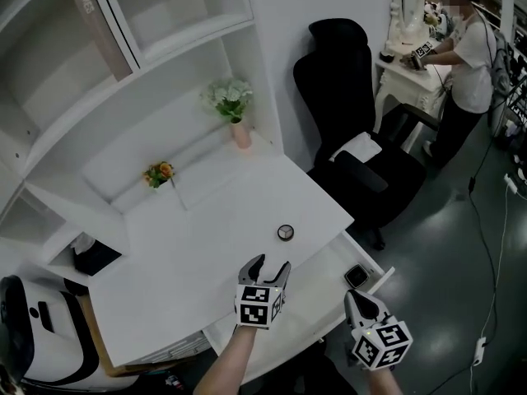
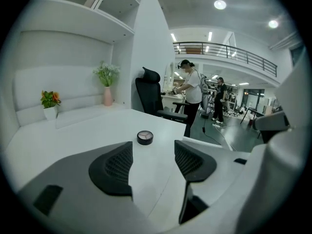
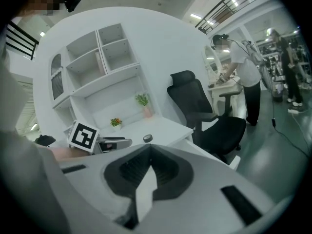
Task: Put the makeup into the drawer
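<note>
Two fingers [image 2: 113, 168] of the left gripper [image 2: 153, 164] are held wide apart, and nothing is seen between them. The fingers [image 3: 168, 172] of the right gripper [image 3: 150, 152] are closed together at the tips, with nothing held. A round makeup compact [image 1: 286, 232] is placed on the white worktop [image 1: 206, 245], just ahead of the left gripper and apart from it. Below the worktop edge the drawer [image 1: 321, 286] is pulled open. A small dark square case [image 1: 356, 276] is lying in it, near the right gripper.
</note>
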The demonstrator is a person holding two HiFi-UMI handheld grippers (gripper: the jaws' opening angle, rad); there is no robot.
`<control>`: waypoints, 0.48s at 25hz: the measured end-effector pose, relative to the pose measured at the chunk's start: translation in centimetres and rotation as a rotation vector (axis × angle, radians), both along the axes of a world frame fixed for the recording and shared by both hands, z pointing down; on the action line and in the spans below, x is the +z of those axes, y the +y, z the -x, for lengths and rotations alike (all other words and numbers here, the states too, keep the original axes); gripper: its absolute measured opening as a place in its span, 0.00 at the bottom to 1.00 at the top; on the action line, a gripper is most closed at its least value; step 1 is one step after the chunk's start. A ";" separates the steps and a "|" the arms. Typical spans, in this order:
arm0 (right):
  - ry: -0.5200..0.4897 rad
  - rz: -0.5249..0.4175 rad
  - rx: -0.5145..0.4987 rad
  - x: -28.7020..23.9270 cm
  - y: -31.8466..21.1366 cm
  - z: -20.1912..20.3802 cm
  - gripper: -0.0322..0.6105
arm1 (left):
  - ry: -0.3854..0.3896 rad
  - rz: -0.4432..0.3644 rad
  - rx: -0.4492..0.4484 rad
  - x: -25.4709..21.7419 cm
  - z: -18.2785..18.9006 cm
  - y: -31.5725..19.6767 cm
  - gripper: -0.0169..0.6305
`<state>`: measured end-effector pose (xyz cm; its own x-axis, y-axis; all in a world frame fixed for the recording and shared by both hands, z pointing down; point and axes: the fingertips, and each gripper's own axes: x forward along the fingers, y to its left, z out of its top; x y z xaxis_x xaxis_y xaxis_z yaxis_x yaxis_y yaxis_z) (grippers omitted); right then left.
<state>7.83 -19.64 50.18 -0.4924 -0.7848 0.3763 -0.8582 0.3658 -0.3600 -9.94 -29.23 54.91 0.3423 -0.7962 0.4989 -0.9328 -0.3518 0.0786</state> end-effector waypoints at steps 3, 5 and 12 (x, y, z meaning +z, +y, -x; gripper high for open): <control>-0.001 0.008 0.000 0.5 -1.0 -0.6 0.05 | -0.019 0.010 -0.002 0.9 -0.4 -1.8 0.43; -0.002 0.016 0.002 0.8 -1.4 -1.0 0.05 | -0.025 0.020 -0.009 1.6 -0.6 -2.9 0.43; 0.001 0.041 0.011 1.6 -2.3 -2.3 0.05 | -0.027 0.059 -0.028 3.1 -0.8 -5.9 0.44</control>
<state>10.13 -21.98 51.78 -0.4834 -0.7743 0.4084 -0.8624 0.3412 -0.3739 -9.13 -35.15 58.03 0.3059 -0.7745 0.5537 -0.9444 -0.3206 0.0733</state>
